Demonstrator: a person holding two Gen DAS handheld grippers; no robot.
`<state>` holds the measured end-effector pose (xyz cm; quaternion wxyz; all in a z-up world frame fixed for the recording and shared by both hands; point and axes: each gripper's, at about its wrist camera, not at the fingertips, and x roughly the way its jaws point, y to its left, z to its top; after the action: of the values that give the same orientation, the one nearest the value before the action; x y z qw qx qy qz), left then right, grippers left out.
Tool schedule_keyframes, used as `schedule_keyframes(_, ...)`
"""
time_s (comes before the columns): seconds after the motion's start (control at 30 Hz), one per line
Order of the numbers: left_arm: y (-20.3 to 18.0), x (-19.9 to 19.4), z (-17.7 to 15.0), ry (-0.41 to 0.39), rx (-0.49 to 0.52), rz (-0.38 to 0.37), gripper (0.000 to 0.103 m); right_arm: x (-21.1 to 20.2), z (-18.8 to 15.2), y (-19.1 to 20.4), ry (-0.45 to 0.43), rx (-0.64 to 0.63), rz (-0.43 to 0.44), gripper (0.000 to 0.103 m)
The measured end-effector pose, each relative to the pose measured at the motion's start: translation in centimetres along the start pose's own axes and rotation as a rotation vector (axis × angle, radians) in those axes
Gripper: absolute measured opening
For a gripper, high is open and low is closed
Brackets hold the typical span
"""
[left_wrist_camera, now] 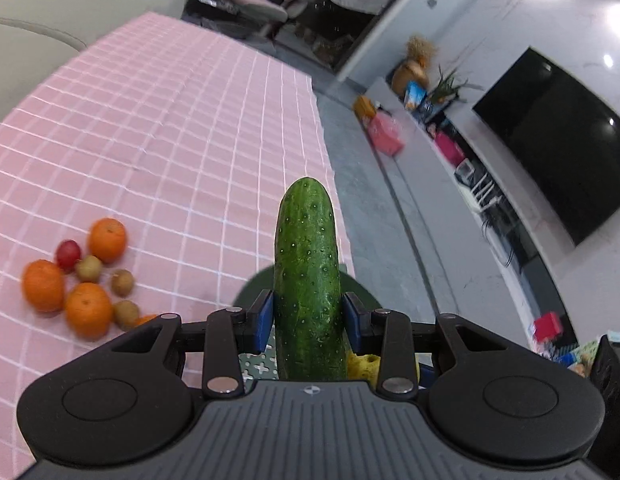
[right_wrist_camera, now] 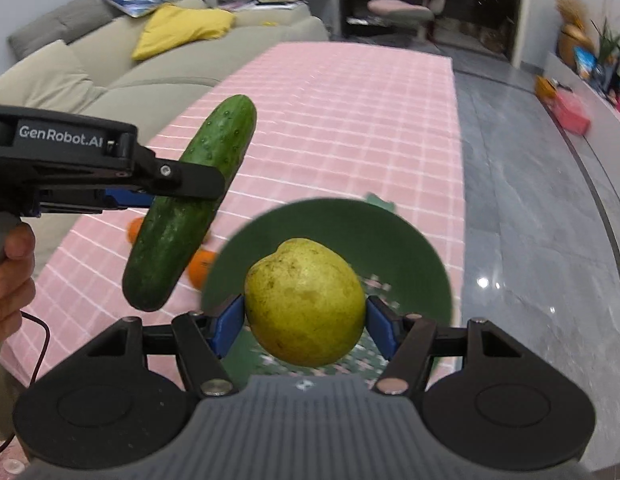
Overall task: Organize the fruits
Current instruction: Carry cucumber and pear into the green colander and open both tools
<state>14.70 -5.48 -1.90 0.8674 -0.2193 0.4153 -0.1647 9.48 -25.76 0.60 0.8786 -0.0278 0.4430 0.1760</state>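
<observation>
My left gripper (left_wrist_camera: 308,322) is shut on a green cucumber (left_wrist_camera: 308,272) and holds it in the air over the pink checked tablecloth (left_wrist_camera: 170,140). The cucumber (right_wrist_camera: 194,200) and the left gripper (right_wrist_camera: 182,186) also show at the left of the right wrist view. My right gripper (right_wrist_camera: 306,324) is shut on a yellow-green pear (right_wrist_camera: 306,300), held above a dark green plate (right_wrist_camera: 405,248). The plate's rim (left_wrist_camera: 250,284) shows behind the cucumber. Oranges (left_wrist_camera: 88,308), small brown fruits (left_wrist_camera: 122,282) and a red one (left_wrist_camera: 67,254) lie in a cluster on the cloth at the left.
A beige sofa (right_wrist_camera: 110,68) with a yellow cushion (right_wrist_camera: 182,28) runs along the table's left side. The table's right edge (left_wrist_camera: 329,168) drops to a grey floor (right_wrist_camera: 529,220). A TV (left_wrist_camera: 557,140) and a low shelf with clutter stand at the right.
</observation>
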Motion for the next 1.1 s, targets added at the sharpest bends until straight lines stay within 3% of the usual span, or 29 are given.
schedule_keyframes(0.3,-0.2,5.2,-1.2,0.115,0.084,0.098,0.041,4.7,-0.2,-2.3,0.118,-0.004,0.023,0.063)
schedule_keyframes(0.53,-1.0,6.6,-1.6,0.161,0.176,0.141,0.041,8.5,0.3,-2.6,0.184,-0.105,0.029,0.063)
schedule_keyframes(0.8,-1.2,7.4,-2.1,0.207,0.243,0.184,0.041,10.5,1.3,-2.4,0.161,-0.263,0.028,0.063)
schedule_keyframes(1.1,-1.6,7.4,-2.3,0.22,0.302,0.197,0.042,11.1,1.3,-1.8,0.148,-0.323,0.056,0.064)
